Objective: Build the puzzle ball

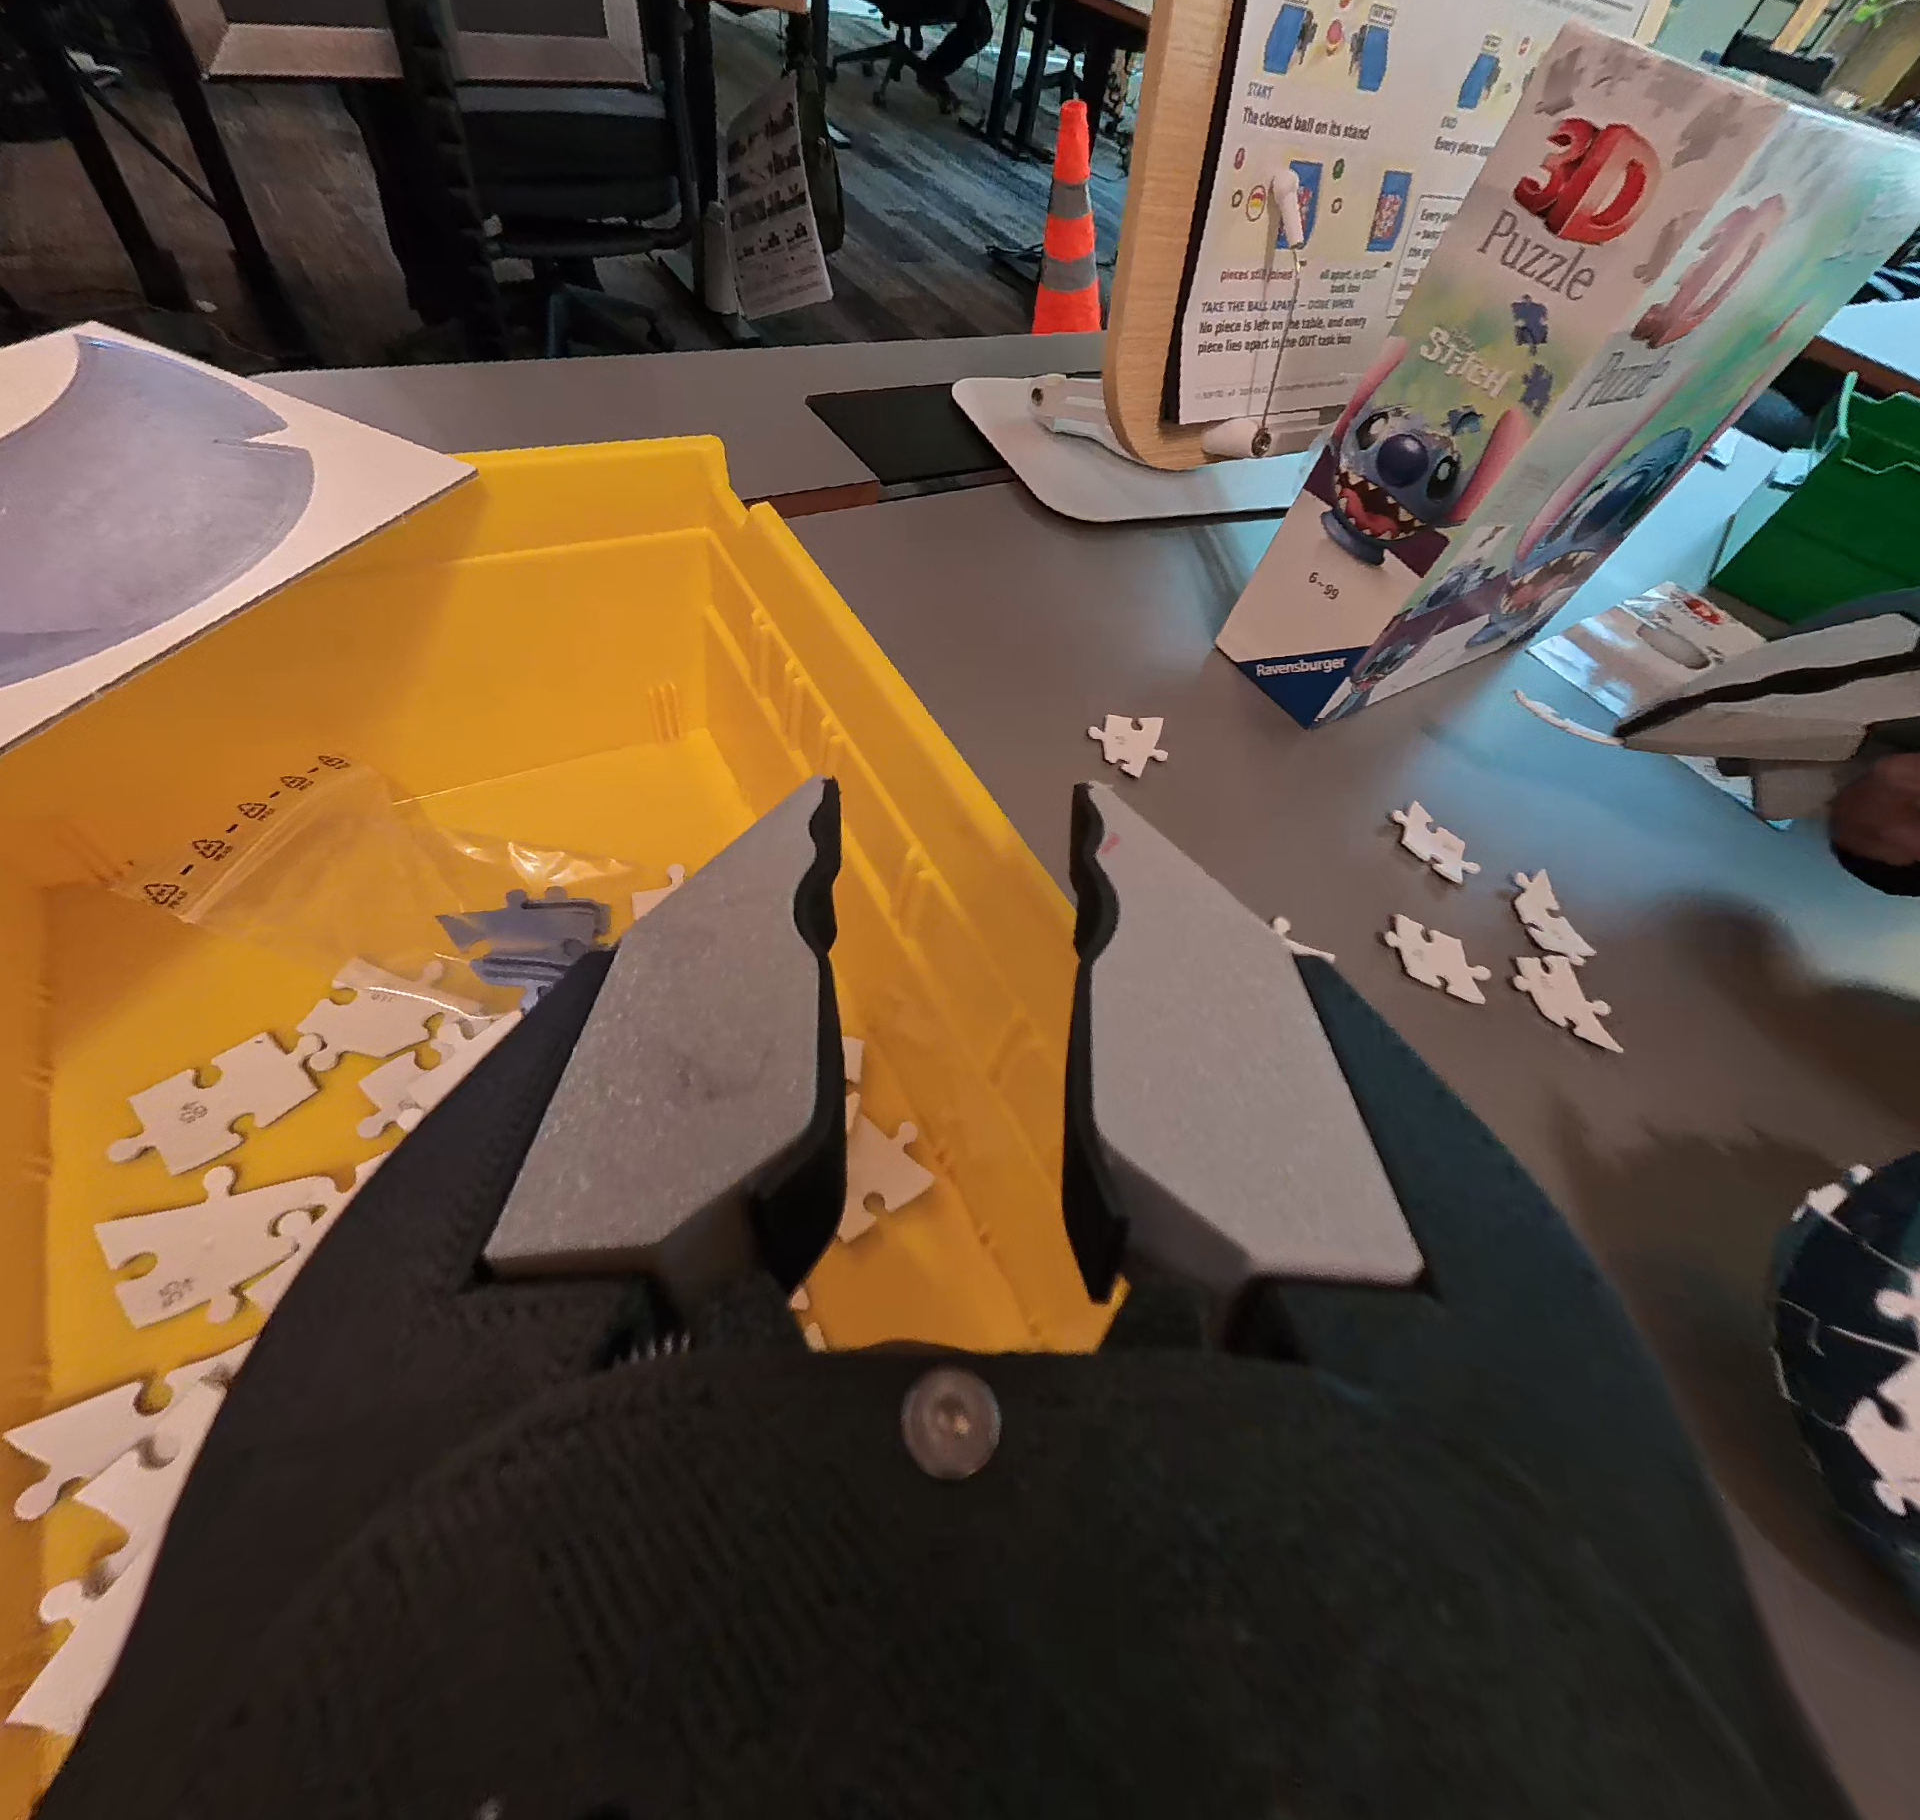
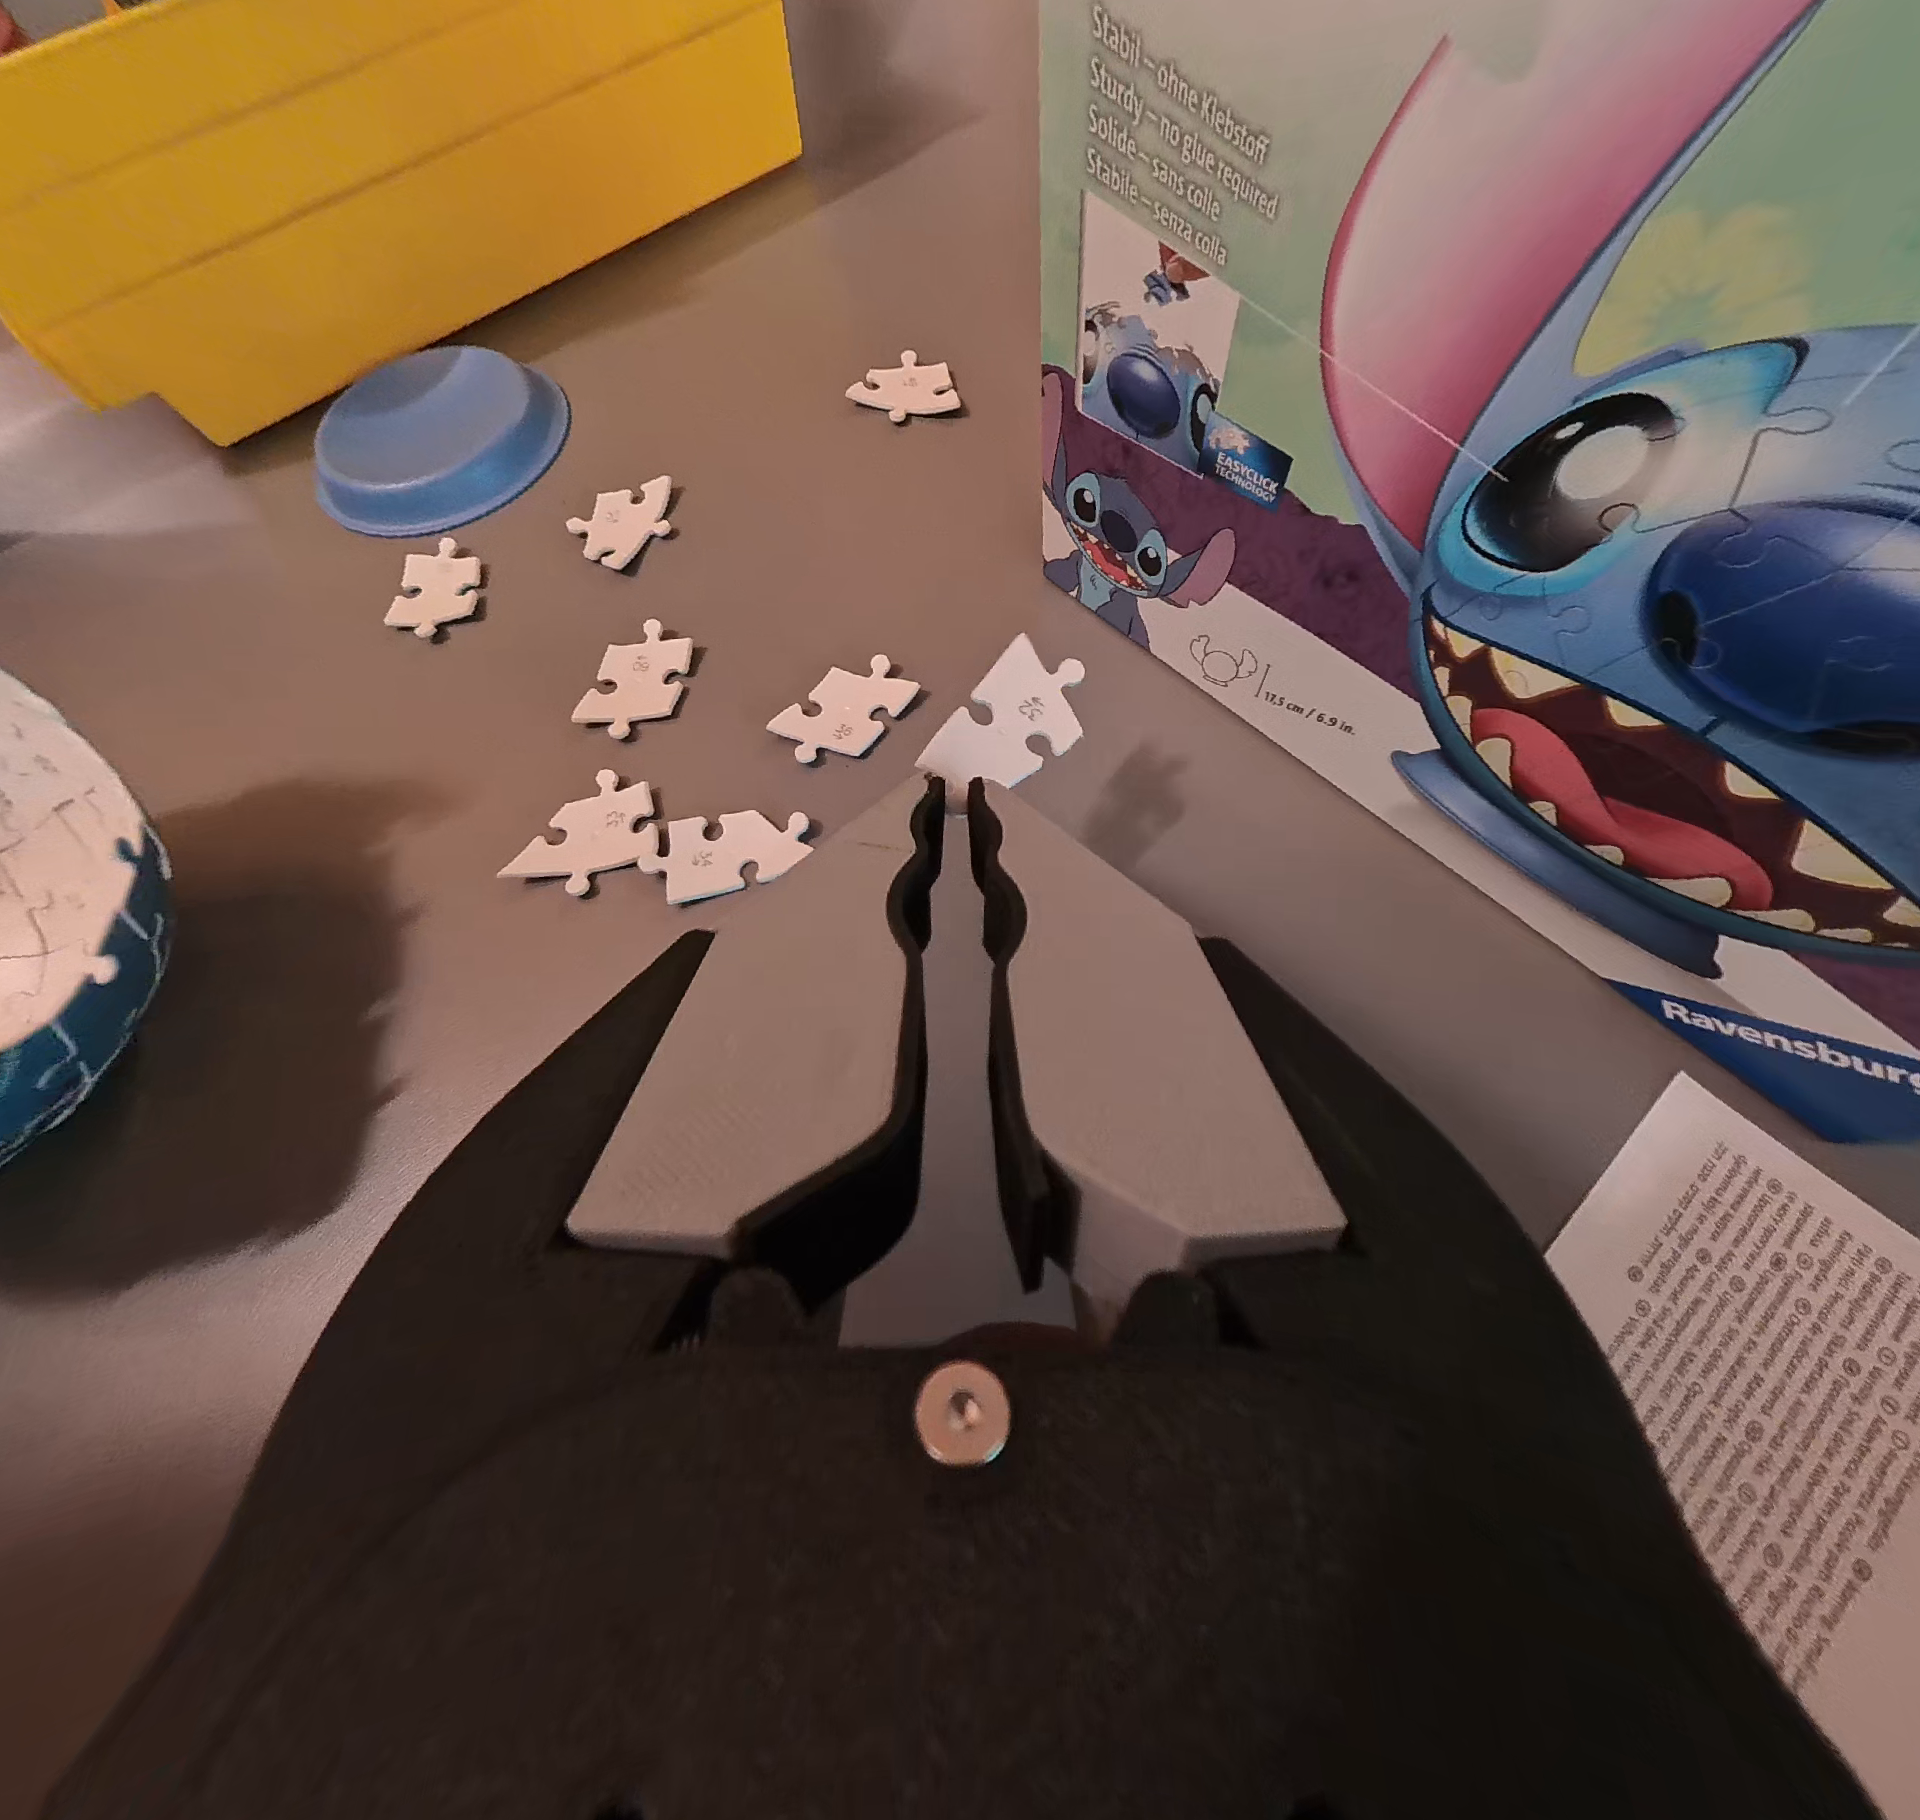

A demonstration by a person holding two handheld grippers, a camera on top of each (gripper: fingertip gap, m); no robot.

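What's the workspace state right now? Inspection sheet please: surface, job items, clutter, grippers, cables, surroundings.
Surface: grey table, one level.
Job's things: partly built puzzle ball at the left edge of the right wrist view; loose pieces white side up on the table; blue stand by the yellow bin, which holds more pieces and a plastic bag.
Clutter: upright puzzle box; printed leaflet; instruction board.
Grippers: left gripper jaws open, empty, over the bin's edge; right gripper jaws shut on held piece.
Cables: nothing seen.
Surroundings: office desks, chairs, orange cone.
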